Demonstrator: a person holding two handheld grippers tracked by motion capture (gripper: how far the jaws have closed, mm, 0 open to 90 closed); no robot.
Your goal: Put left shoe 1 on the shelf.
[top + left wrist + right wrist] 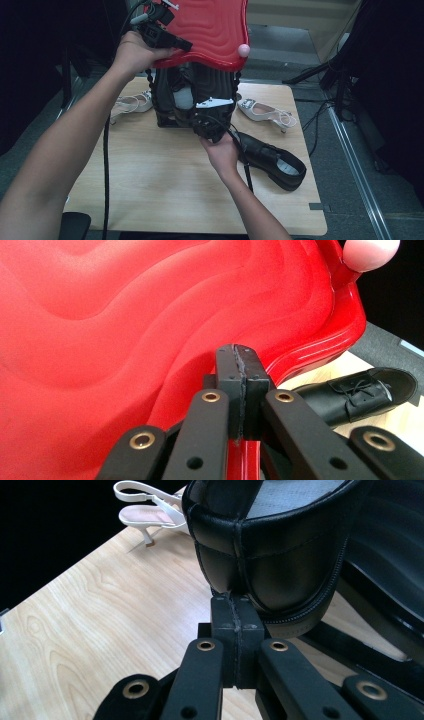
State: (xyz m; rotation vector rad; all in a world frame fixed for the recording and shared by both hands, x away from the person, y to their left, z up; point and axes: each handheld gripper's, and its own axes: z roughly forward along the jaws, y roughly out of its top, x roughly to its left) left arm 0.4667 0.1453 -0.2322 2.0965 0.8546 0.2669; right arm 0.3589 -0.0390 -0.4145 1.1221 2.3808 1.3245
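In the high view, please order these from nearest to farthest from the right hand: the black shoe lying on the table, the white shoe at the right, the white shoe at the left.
1. black shoe, beside the right hand, on its right.
2. right white shoe, far right of the table.
3. left white shoe, far left edge.

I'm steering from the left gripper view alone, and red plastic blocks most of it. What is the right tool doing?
Observer: The right tool is shut on the heel of a black shoe, which it holds above the table.
Operator: What sits under my red lid?
Observer: A black box stands on the table right beneath the red lid.
Operator: Any other shoes near it?
Observer: Two white heeled shoes lie on the table: a left white shoe on one side of the box and a right white shoe on the other.
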